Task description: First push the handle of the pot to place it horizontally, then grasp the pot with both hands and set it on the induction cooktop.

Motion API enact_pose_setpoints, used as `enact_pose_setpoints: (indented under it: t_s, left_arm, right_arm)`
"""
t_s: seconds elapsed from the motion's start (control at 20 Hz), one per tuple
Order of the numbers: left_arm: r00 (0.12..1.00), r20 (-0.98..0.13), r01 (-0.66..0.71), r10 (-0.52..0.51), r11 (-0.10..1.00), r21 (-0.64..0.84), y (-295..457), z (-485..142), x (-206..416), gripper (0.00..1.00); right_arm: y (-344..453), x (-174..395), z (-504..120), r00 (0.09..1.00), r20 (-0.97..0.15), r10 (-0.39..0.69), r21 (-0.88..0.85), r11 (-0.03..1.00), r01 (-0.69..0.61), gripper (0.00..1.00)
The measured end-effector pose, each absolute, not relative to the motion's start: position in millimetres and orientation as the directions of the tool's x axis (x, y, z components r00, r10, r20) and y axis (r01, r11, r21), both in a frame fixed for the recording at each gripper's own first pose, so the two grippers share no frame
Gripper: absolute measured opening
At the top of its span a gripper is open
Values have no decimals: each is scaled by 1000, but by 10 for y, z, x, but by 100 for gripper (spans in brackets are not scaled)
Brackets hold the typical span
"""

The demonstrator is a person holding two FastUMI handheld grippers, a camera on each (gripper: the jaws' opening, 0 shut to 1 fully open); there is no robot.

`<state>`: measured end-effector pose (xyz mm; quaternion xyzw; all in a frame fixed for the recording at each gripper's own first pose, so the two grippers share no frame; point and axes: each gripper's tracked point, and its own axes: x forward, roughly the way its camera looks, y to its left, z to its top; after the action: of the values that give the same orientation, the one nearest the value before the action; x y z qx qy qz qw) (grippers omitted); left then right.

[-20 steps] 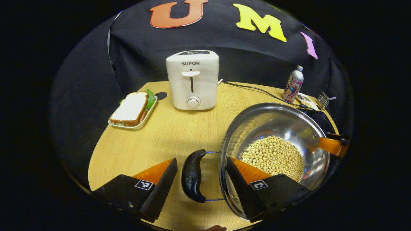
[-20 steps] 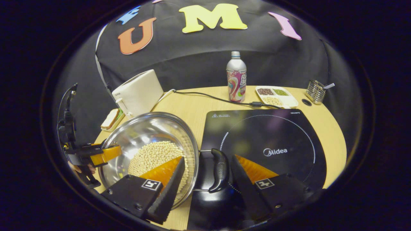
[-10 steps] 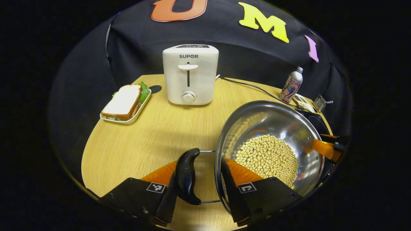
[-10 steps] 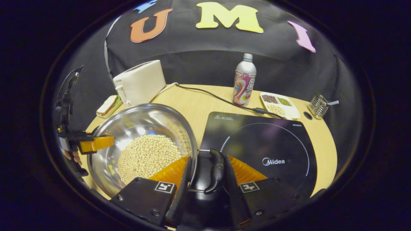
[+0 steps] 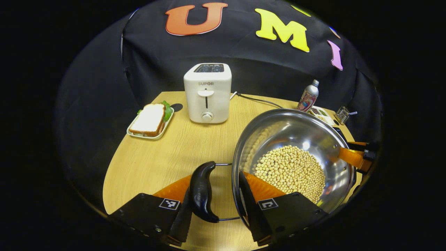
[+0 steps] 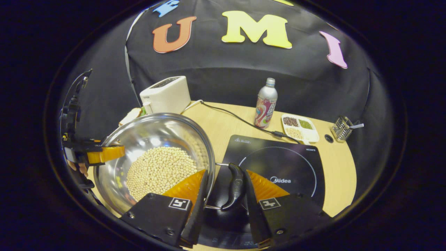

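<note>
Left gripper (image 5: 215, 205) clamps pot (image 5: 292, 139) rim plus handle (image 5: 202, 191); right gripper (image 6: 223, 198) clamps the opposite rim and handle (image 6: 235, 186). Pot held beside cooktop (image 6: 292, 164), its right edge overlapping the cooktop's left edge. Toaster (image 5: 208, 92) well behind pot.

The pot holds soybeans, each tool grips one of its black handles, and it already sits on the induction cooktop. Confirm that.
Not quite. The pot is not on the induction cooktop yet: the right gripper view shows it to the left of the cooktop's ring, only its handle over the glass. The rest stands: soybeans inside, the left tool and right tool each around a black handle.
</note>
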<state>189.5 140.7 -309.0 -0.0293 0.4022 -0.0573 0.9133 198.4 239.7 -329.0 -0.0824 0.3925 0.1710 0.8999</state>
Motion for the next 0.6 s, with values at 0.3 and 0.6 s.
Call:
enact_pose_setpoints:
  t_s: [0.3,0.6]
  left_arm:
    - [693,-707,91,-144,990,-112,1176,-2418,1843,66]
    - [710,-684,132,-167,986,-104,703,-1826,1896,66]
  right_arm:
    - [2163,2007,-2526,654,-711,258,-31,918,-396,58]
    - [1643,2076,-1934,676,-698,237,-41,929,-369,58]
